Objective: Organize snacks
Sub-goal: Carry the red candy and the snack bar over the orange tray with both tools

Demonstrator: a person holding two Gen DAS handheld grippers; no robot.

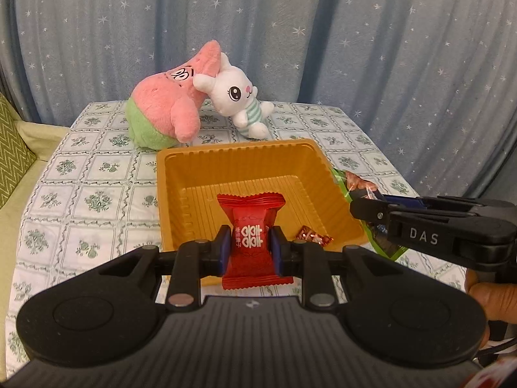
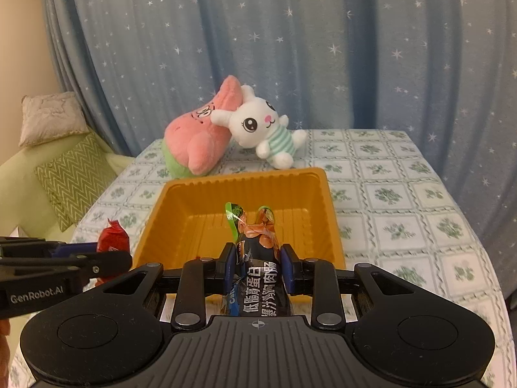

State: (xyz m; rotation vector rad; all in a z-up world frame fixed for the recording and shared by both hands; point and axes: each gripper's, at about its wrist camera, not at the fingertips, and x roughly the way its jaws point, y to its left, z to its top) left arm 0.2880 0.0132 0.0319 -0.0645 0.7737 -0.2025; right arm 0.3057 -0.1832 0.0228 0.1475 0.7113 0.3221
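The left gripper (image 1: 251, 248) clenched a red foil-wrapped candy (image 1: 253, 242) over the ribbed orange plastic tray (image 1: 239, 168); the right gripper (image 2: 257, 266) pinched a dark sausage snack packet (image 2: 258, 258) above the near rim; a small red-patterned candy (image 1: 313, 236) lay inside.

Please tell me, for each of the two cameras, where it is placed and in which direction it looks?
Left wrist: sits behind the left gripper, facing the orange tray; its fingers clamp a red candy packet; the right gripper enters from the right.
Right wrist: sits behind the right gripper, facing the same tray; it clamps a dark sausage packet; the left gripper enters from the left.
Shared: tray, both plush toys, curtain.
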